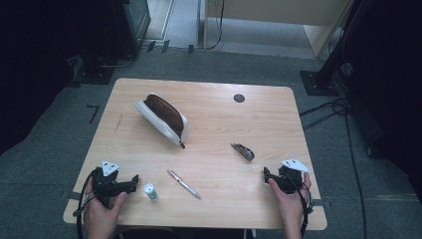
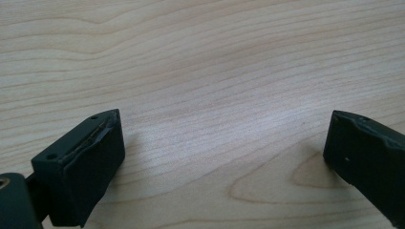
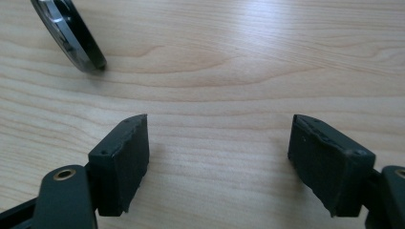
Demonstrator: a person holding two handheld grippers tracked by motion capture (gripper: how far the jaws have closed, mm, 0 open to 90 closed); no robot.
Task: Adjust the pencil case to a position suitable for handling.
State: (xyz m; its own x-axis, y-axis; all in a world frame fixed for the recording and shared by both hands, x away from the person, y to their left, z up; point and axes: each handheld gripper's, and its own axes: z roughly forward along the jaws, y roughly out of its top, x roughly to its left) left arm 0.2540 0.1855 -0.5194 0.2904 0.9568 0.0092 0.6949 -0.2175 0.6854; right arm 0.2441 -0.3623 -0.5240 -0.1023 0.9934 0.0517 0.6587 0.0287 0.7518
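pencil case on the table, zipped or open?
Open. In the high view the pencil case lies on its side with its mouth spread, the dark brown lining showing between the white edges. Whether anything is inside: cannot tell.

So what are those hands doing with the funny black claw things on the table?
A person holds a gripper in each hand, resting near the front edge of the wooden table. The left gripper and the right gripper are both open and hold nothing. On the table lie a pencil case, a pen, a small white and green tube and a dark clip. Nothing has been picked up yet.
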